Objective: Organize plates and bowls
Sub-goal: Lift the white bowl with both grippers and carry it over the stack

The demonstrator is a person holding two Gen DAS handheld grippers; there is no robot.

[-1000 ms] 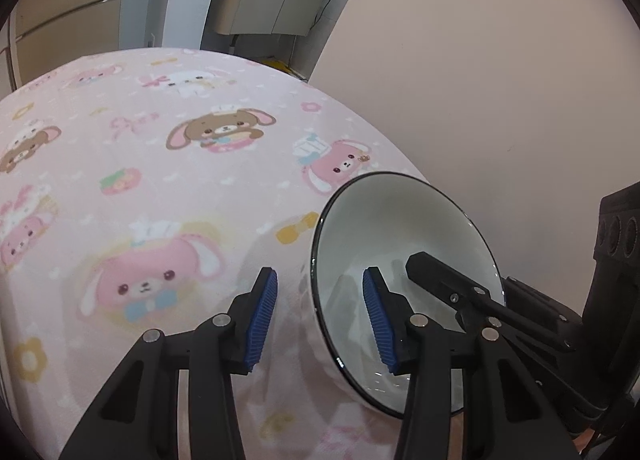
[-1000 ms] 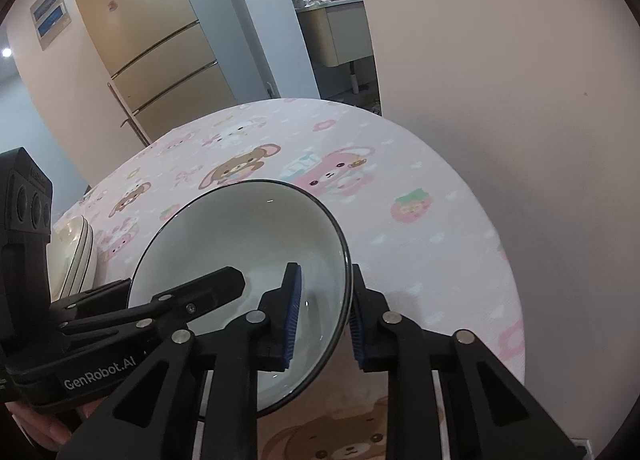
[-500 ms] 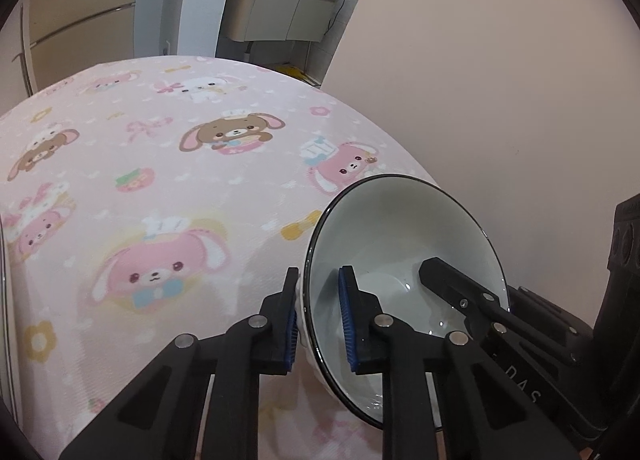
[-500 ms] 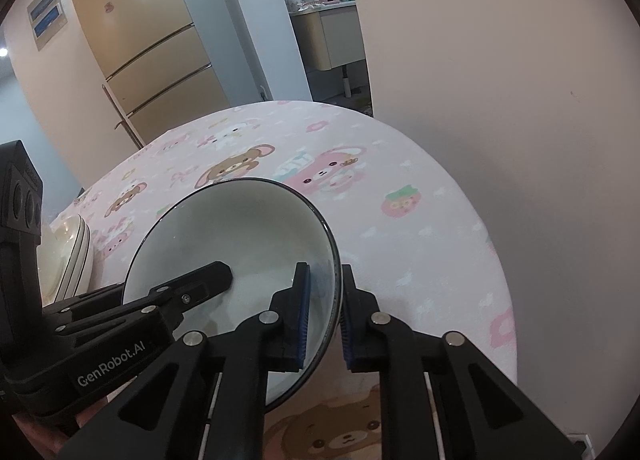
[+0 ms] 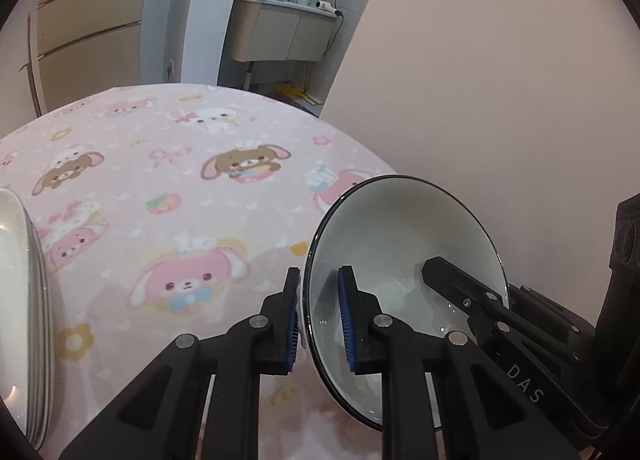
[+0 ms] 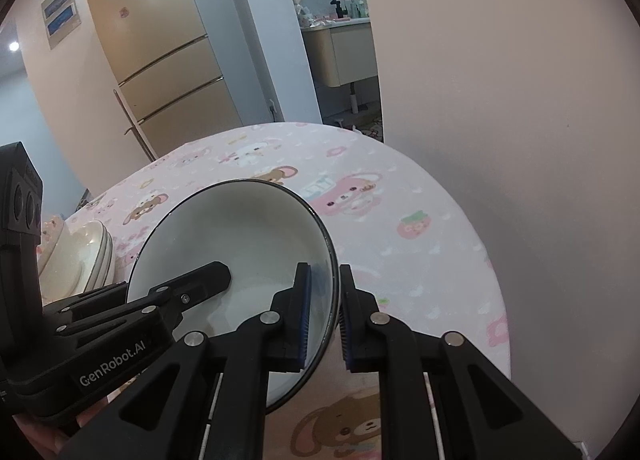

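Note:
A white bowl (image 5: 404,236) with a thin dark rim is held tilted above the pink cartoon tablecloth (image 5: 160,180). My left gripper (image 5: 320,316) is shut on the bowl's left rim, one pad inside and one outside. My right gripper (image 6: 324,312) is shut on the opposite rim of the same bowl (image 6: 240,232). Each gripper's other finger shows inside the bowl in the opposite view. A stack of white plates (image 5: 20,300) stands at the left edge of the table; it also shows in the right wrist view (image 6: 76,256).
A plain wall (image 5: 500,80) runs along the right of the round table. A fridge (image 6: 160,52) and a doorway to a washbasin cabinet (image 5: 280,36) are behind the table.
My left gripper closed from open onto the bowl's rim. Both grippers rose with the bowl, and the plate stack came into the left view.

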